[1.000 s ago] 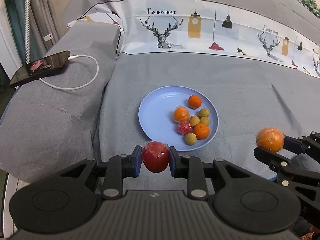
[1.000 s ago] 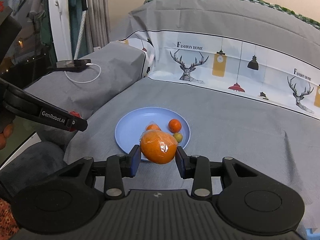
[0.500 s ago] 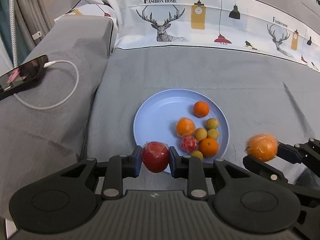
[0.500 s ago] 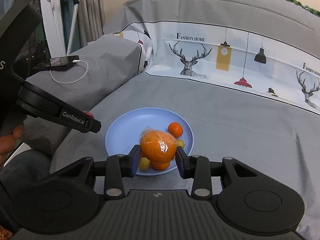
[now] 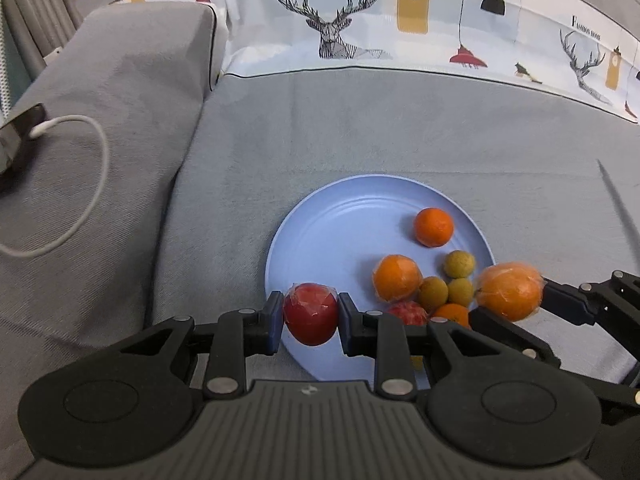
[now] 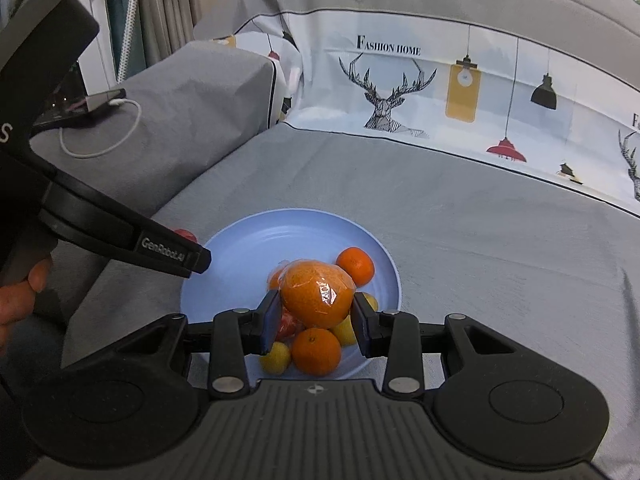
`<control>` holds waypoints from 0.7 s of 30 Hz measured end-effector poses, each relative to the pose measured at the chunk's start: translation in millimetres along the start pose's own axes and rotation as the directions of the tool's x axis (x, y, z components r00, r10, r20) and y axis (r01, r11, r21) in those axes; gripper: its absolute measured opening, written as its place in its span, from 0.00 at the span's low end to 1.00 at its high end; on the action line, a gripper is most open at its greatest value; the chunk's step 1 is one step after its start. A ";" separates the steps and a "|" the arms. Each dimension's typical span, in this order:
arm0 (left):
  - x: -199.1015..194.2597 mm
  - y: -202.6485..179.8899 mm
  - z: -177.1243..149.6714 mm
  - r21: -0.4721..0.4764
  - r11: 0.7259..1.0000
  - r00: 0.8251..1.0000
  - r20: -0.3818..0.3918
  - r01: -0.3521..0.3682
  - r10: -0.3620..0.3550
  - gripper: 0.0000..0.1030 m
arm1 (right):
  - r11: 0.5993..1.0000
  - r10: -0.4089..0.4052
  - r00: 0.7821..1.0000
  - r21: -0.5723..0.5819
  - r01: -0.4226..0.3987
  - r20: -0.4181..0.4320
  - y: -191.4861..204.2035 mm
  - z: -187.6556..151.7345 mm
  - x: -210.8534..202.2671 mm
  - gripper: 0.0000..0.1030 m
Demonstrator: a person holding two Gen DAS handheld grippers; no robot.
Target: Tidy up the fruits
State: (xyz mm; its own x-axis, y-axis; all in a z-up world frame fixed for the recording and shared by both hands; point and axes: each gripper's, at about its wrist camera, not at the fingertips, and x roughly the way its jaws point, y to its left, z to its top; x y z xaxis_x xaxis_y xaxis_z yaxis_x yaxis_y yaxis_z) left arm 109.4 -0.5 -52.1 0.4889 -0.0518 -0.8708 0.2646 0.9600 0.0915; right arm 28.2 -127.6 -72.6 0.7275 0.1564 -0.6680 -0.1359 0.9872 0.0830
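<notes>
Two tongs each carry a plastic-wrapped fruit over a blue plate (image 5: pixel 320 216) that lies on a bed covered with a grey sheet (image 5: pixel 400 128). The left tongs (image 5: pixel 311 316) are clamped on a red apple (image 5: pixel 311 314), its pads pressed against both sides of the fruit, and the apple hangs above the plate's near left rim. The right tongs (image 6: pixel 316 312) are closed on a large wrapped orange (image 6: pixel 318 294), held over the cluster of fruit on the plate; in the left wrist view this same orange sits at the plate's right edge. On the plate lie a small orange (image 5: pixel 433 227) set a little apart toward the far side, a wrapped orange (image 5: pixel 397 278), three small yellow-green fruits (image 5: pixel 460 264) touching one another, a second red wrapped fruit (image 5: pixel 408 314) and another small orange (image 6: pixel 316 352), all crowded in the near right part. The plate's left half is bare. A phone (image 6: pixel 100 100) with a white cable (image 5: pixel 80 184) plugged in rests on the grey pillow to the left. A hand (image 6: pixel 18 300) grips the left tool's handle in the right wrist view.
</notes>
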 end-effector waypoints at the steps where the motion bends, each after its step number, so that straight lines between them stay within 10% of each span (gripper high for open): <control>1: 5.1 -0.7 1.9 0.004 1.000 1.000 -0.005 -0.001 0.001 0.30 | 1.000 -0.002 1.000 0.000 0.002 -0.006 -1.1 0.8 5.2 0.38; 11: 45.4 -5.0 13.1 0.024 0.999 0.999 -0.044 -0.027 0.028 0.33 | 1.000 -0.017 0.998 -0.014 0.017 -0.061 -8.8 5.5 42.3 0.39; 13: 51.4 -6.0 14.4 0.037 0.998 0.998 -0.047 -0.048 0.050 0.77 | 1.000 0.003 0.997 -0.012 -0.004 -0.071 -8.8 8.1 49.8 0.52; 15: 48.9 -5.2 14.3 0.031 0.993 0.994 -0.019 -0.110 0.111 0.93 | 0.999 -0.008 0.996 -0.032 0.005 -0.086 -6.1 11.1 53.3 0.62; 21: 17.3 8.5 0.9 0.035 0.993 0.993 -0.003 -0.116 0.116 1.00 | 0.998 -0.060 0.996 0.022 0.062 -0.069 -11.3 7.8 24.6 0.99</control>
State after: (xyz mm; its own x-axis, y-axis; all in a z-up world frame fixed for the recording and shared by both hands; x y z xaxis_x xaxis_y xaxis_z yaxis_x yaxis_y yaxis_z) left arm 120.8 6.5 -66.0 0.5136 0.0607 -0.8559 0.2348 0.9495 0.2083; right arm 52.9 -134.7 -84.2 0.6861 0.0941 -0.7214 -0.0760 0.9954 0.0575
